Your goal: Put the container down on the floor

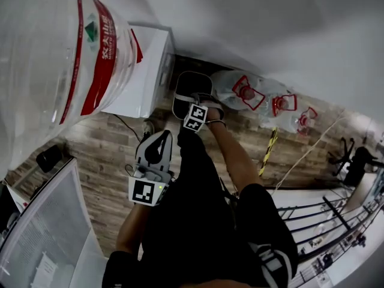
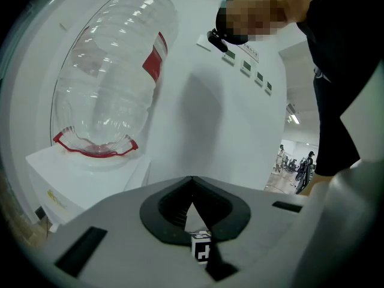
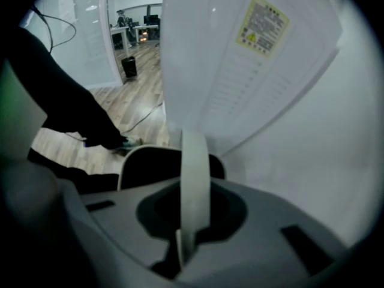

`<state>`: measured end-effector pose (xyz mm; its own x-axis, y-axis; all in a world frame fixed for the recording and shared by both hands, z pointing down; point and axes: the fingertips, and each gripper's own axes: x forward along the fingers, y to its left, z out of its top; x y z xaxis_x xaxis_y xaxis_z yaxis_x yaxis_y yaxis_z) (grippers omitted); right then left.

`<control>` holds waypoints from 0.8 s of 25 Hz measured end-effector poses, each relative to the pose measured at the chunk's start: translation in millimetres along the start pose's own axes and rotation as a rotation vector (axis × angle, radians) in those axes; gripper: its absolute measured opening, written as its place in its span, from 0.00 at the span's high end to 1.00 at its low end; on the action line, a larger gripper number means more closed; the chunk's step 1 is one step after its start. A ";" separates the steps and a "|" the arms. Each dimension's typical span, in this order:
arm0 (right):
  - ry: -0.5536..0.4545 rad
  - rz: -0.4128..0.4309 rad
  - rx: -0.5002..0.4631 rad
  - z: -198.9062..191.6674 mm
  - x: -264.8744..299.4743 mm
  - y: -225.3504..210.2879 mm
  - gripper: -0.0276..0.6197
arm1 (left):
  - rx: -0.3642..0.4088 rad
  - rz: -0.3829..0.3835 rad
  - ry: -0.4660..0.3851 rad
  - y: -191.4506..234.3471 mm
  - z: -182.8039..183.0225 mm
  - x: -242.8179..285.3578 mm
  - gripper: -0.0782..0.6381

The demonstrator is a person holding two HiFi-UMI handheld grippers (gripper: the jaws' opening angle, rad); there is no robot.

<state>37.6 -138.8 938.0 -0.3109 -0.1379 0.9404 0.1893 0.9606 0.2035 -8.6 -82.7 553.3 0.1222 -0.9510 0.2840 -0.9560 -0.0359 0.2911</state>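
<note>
- Left gripper [image 1: 159, 140]: jaws pressed together, nothing held.
- Right gripper [image 3: 191, 224]: pointed steeply down, jaws pinched on a white handle [image 3: 195, 173].
- Black container [image 1: 191, 92]: hung by that handle over the wood floor [image 1: 102, 155], just beside the white dispenser [image 1: 144, 71]. Floor contact cannot be told.
- Clear bottles [image 1: 252, 95]: laid on the floor beyond.

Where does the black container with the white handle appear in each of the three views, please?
Head view: the black container is at centre, seen from above.
Left gripper view: not in it.
Right gripper view: the black container sits low centre-left, its white handle upright in the middle.
Shared landmark: the white water dispenser, in all three views.
</note>
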 end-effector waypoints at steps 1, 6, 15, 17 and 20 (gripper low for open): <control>0.002 -0.001 0.006 0.3 9.5 -1.8 0.91 | 0.000 0.002 0.001 1.7 -3.1 1.1 0.85; 0.006 -0.016 0.007 -2.4 59.4 -7.6 0.91 | -0.001 0.010 0.019 10.6 -28.3 7.9 0.85; 0.020 -0.045 -0.001 -8.4 133.6 -32.2 0.91 | 0.010 0.024 0.040 30.1 -61.1 22.9 0.85; 0.026 -0.057 0.003 -8.2 144.9 -39.9 0.91 | 0.010 0.021 0.034 31.8 -64.9 25.1 0.85; 0.032 -0.074 0.011 -5.8 159.5 -47.4 0.91 | 0.008 0.019 0.036 34.3 -72.9 26.1 0.85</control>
<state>-15.5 -207.7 1080.0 -0.2939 -0.2165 0.9310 0.1568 0.9499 0.2704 -18.8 -86.3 637.3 0.1139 -0.9398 0.3223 -0.9603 -0.0211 0.2781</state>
